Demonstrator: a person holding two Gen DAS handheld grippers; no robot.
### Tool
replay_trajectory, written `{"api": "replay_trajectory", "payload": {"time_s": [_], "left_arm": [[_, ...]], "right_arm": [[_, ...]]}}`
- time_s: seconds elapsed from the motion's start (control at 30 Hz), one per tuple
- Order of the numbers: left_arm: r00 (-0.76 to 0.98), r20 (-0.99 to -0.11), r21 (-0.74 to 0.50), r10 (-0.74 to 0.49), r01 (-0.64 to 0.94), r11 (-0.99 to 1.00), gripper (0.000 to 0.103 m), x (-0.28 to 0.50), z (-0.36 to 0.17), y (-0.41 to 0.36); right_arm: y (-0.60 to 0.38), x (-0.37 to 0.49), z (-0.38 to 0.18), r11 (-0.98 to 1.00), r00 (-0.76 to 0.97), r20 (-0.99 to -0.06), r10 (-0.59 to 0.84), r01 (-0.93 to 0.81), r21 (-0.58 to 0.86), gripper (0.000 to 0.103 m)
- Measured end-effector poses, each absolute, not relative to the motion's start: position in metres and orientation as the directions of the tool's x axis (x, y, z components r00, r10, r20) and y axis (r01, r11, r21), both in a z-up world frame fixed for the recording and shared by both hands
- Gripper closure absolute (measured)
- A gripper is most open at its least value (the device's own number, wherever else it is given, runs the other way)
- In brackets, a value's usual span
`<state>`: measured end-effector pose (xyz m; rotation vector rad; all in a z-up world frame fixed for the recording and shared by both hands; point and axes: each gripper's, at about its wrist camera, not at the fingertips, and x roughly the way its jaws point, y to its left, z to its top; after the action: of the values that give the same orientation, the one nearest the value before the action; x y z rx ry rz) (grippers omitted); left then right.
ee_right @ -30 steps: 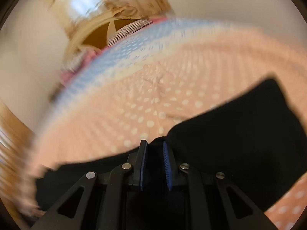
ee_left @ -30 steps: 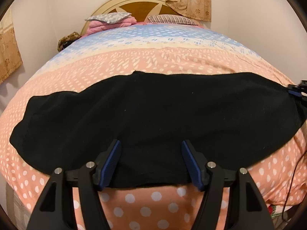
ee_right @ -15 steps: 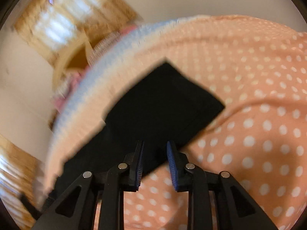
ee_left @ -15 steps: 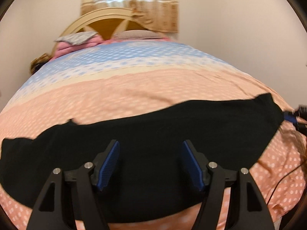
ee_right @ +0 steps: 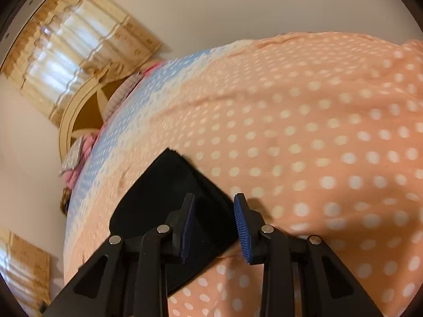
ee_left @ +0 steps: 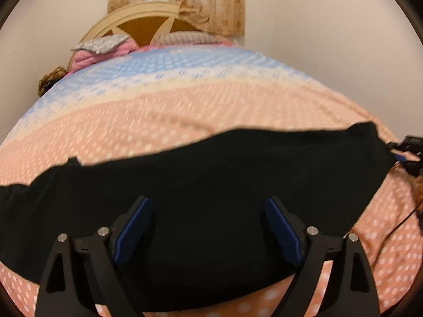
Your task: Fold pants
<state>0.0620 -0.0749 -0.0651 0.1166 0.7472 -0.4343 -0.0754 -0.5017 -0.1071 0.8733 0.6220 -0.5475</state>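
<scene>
The black pants (ee_left: 206,192) lie stretched flat across the dotted bedspread (ee_left: 185,105) near the foot of the bed. Left claw (ee_left: 208,227) is spreading wide above the middle with nothing pinched, and right claw (ee_right: 214,227) is opening around the far end's corner — pads clear of the cloth. I'd smooth the strip and square the edges before the next fold — then pinch both layers at the corners.

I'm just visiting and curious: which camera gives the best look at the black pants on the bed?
The left wrist view: the pants stretch across nearly the whole picture, lying flat on the dotted bedspread. The right wrist view shows only one end of them, partly hidden behind the tool's fingers.
</scene>
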Motion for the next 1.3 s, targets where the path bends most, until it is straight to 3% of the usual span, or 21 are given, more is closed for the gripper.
{"api": "replay_trajectory", "payload": {"time_s": [0.17,0.37,0.5,0.6,0.67,0.77,1.03,1.3], "left_arm": [[0.658,-0.639,-0.023,-0.399,0.501,0.865,0.012,0.062,-0.045,-0.12],[0.596,-0.654,-0.071,-0.466,0.565,0.822,0.012,0.075,-0.045,-0.187],[0.627,-0.702,0.053,-0.338,0.52,0.853,0.012,0.084,-0.072,-0.227],[0.643,-0.691,0.042,-0.33,0.492,0.87,0.006,0.083,-0.079,-0.227],[0.65,-0.685,0.056,-0.329,0.497,0.866,0.005,0.081,-0.079,-0.227],[0.649,-0.685,0.045,-0.331,0.491,0.87,0.002,0.082,-0.08,-0.225],[0.649,-0.702,0.064,-0.294,0.468,0.882,0.0,0.081,-0.079,-0.233],[0.617,-0.721,0.036,-0.314,0.487,0.873,0.0,0.083,-0.076,-0.229]], "right_arm": [[-0.505,-0.053,-0.113,0.564,0.68,-0.707,-0.196,0.667,0.486,0.071],[-0.509,-0.034,-0.122,0.67,0.654,-0.745,-0.132,0.613,0.419,0.066],[-0.495,-0.033,-0.121,0.781,0.617,-0.78,-0.099,0.535,0.324,0.066],[-0.493,-0.035,-0.123,0.805,0.621,-0.78,-0.077,0.5,0.319,0.068],[-0.493,-0.037,-0.123,0.812,0.621,-0.78,-0.071,0.49,0.317,0.078],[-0.494,-0.043,-0.123,0.803,0.643,-0.765,-0.032,0.472,0.363,0.088],[-0.498,-0.071,-0.1,0.683,0.791,-0.612,0.006,0.443,0.58,0.09],[-0.478,-0.057,-0.069,0.667,0.834,-0.544,0.091,0.355,0.655,0.09]]}}
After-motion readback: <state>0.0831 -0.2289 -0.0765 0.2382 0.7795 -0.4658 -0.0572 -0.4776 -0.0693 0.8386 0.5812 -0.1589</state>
